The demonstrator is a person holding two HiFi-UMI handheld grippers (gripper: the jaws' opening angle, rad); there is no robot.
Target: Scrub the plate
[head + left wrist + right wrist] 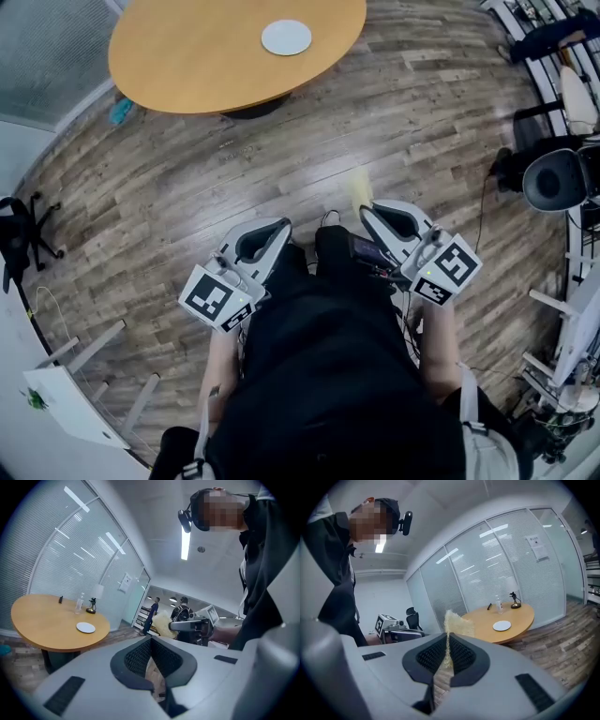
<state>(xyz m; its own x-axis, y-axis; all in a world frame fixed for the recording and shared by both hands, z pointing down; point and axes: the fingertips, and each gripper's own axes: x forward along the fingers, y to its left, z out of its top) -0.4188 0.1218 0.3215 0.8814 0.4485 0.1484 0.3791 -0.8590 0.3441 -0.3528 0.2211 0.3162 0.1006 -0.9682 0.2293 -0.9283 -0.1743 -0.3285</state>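
Note:
A white plate (286,37) lies on a round wooden table (187,56) far ahead of me, well out of reach of both grippers. My right gripper (367,208) is shut on a yellow scrub pad (358,187), which sticks up past the jaws. The right gripper view shows the pad (453,623) pinched between the pads of the right gripper (447,637), with the plate (502,626) beyond. My left gripper (281,225) is held close to my body; in its own view the left gripper (151,640) is shut with nothing in it. The plate (86,627) sits near the table's edge.
Wood-plank floor lies between me and the table. A bottle (79,604) and a small figurine (92,606) stand at the table's far side. A black office chair (23,234) is on the left, racks and dark equipment (553,178) on the right. People (153,613) stand in the background.

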